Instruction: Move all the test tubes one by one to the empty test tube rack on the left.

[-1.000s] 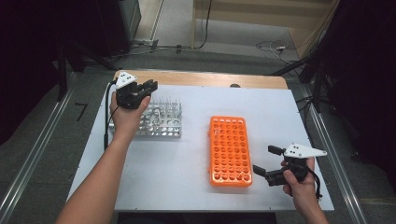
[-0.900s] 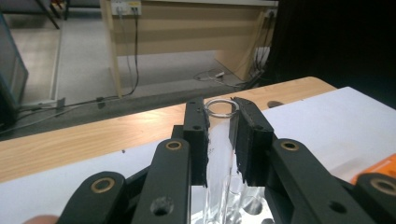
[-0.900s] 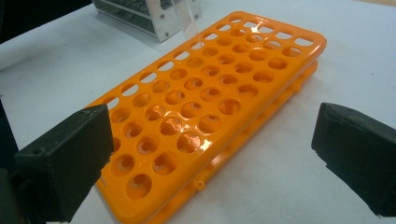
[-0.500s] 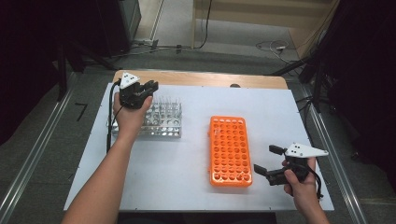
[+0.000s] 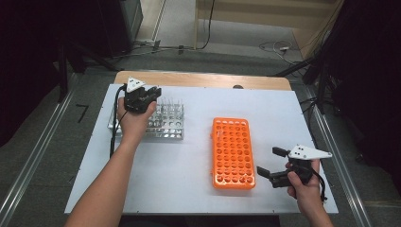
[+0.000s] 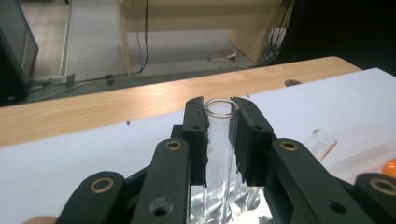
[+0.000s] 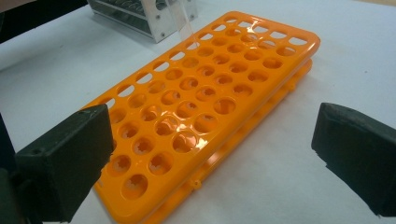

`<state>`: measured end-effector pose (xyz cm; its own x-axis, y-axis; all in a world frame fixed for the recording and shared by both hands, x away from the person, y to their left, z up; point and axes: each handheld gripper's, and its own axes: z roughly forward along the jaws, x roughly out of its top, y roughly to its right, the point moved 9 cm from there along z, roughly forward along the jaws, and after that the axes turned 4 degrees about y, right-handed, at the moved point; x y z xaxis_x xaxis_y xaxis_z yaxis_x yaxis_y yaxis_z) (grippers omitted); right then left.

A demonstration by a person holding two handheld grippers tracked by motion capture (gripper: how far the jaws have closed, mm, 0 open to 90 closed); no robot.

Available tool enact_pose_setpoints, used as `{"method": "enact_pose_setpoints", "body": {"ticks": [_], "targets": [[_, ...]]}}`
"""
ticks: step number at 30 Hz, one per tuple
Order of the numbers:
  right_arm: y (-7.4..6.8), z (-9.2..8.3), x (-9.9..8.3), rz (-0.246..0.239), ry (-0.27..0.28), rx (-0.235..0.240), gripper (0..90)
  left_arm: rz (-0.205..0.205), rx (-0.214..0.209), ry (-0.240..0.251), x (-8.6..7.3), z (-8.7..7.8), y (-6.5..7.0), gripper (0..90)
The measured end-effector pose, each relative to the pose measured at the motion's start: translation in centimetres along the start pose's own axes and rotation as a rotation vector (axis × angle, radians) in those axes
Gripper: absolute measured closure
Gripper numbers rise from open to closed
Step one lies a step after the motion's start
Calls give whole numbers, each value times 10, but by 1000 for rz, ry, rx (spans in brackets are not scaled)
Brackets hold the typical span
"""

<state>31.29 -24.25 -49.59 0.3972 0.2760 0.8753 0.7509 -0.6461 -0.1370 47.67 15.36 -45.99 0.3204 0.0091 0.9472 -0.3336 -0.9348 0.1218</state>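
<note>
Just above the metal rack at the table's far left, the left gripper clamps a clear glass test tube upright between its pads, while the right gripper rests wide-jawed beside the orange rack.

The left claw sits a little farther toward 12 o'clock over the metal rack than a second ago; the forearm reaches slightly deeper across the bench; the clear glass tube clamped between its jaws rides along with it.
</note>
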Motion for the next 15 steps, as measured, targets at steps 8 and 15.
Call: {"method": "enact_pose_setpoints", "body": {"ticks": [8, 15], "targets": [[-1, 1, 0, -3, -2, -1, 0, -30, 6, -32, -7, 0, -1, 758], [-2, 1, 0, -5, -3, -2, 0, 7, 6, -70, -11, -1, 1, 753]]}}
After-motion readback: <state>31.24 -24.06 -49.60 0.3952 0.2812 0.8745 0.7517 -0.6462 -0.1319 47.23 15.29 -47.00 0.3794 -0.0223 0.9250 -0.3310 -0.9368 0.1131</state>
